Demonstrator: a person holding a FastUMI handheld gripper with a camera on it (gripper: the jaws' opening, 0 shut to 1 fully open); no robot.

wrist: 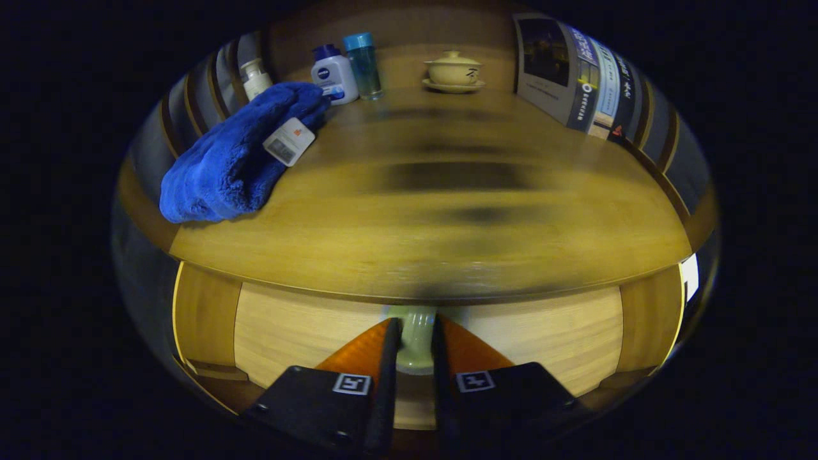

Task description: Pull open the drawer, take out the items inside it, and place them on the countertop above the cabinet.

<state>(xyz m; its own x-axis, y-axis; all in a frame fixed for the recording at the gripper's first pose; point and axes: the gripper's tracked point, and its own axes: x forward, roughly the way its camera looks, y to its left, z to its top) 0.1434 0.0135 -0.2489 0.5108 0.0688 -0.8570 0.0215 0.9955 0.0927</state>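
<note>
While the gripper sat narrowed on the pale drawer knob, both fingers pressing its sides, the drawer front looked closed. Counter above held one blue towel far left, three bottles, one lidded cup.

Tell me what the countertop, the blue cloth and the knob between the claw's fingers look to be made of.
Countertop: seems wood or wood veneer, smooth and glossy, judging by the grain and blurred reflections. Blue cloth: plush, fluffy pile, probably microfibre or fleece, with a tag attached. Knob: pale green and glossy, perhaps ceramic or painted; hard to say. The claw looks shut on the knob, against a lighter wood-grain drawer front.
</note>
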